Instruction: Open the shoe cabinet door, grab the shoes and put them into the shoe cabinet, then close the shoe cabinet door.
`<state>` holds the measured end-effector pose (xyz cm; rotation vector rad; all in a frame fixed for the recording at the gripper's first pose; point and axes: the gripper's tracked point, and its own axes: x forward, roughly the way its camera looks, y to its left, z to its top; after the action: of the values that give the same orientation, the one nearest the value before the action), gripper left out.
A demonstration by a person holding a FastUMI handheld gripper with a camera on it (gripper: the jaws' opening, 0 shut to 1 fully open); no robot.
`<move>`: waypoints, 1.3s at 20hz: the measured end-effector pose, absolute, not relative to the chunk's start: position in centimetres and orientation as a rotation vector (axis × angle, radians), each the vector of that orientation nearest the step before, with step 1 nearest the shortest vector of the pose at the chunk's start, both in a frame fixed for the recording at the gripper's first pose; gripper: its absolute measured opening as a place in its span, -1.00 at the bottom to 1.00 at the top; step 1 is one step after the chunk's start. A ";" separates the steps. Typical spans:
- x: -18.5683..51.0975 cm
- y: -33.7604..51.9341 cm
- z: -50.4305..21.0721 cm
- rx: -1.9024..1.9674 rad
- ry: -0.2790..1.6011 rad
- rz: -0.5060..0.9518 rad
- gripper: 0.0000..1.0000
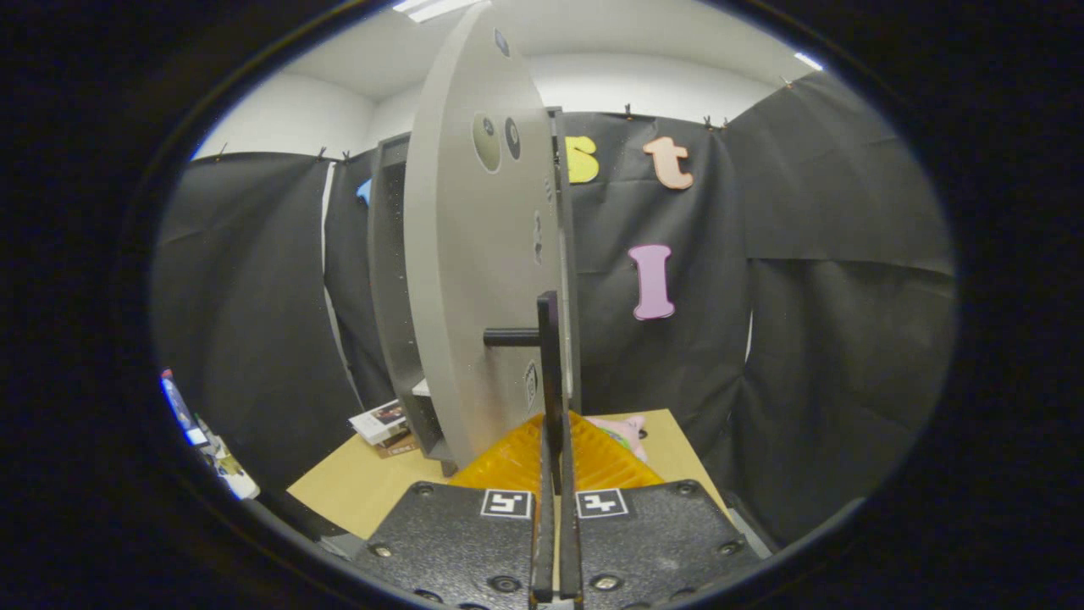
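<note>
Gripper [555,440] clamping door handle [549,339], shoes hidden

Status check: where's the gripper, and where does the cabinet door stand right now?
Gripper shut on the door's dark bar handle. Grey shoe cabinet door swung open, edge-on. Pink shoe on tan table, beyond the fingers.

The gripper [556,440] points level and straight ahead. Its two fingers [546,474] stand upright, pressed nearly together.

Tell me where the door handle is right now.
The handle stands upright between the gripper fingers, which are shut on it, at the edge of the door swung open from the cabinet.
</note>
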<state>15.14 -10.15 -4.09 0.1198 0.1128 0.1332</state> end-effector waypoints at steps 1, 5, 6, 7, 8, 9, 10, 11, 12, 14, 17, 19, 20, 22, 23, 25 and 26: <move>15.4 -11.1 -4.2 0.120 0.113 0.134 -0.88; 16.0 -14.3 -4.3 0.120 0.107 0.136 -0.90; 15.9 -14.5 -4.3 0.136 0.112 0.160 -0.90; 15.8 -14.5 -4.3 0.147 0.118 0.187 -0.90; 15.7 -14.7 -4.4 0.140 0.119 0.206 -0.90; 15.8 -15.1 -4.5 0.130 0.116 0.209 -0.90; 16.0 -15.0 -4.5 0.123 0.114 0.209 -0.90; 15.9 -15.0 -4.5 0.129 0.116 0.218 -0.90; 15.9 -14.6 -4.6 0.151 0.124 0.232 -0.90; 15.8 -14.5 -4.8 0.178 0.138 0.251 -0.90; 15.7 -14.8 -5.3 0.187 0.160 0.226 -0.84; 15.7 -15.1 -5.2 0.196 0.168 0.209 -0.75; 15.7 -15.5 -5.3 0.195 0.171 0.178 -0.73; 15.6 -16.6 -4.8 0.187 0.165 0.122 -0.52; 15.2 -17.1 -4.3 0.185 0.150 0.095 -0.40; 13.3 -17.6 -3.2 0.175 0.115 0.059 -0.18; 11.6 -17.8 -3.1 0.171 0.097 0.036 0.05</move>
<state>11.57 -17.81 -3.13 0.1709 0.0968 0.0365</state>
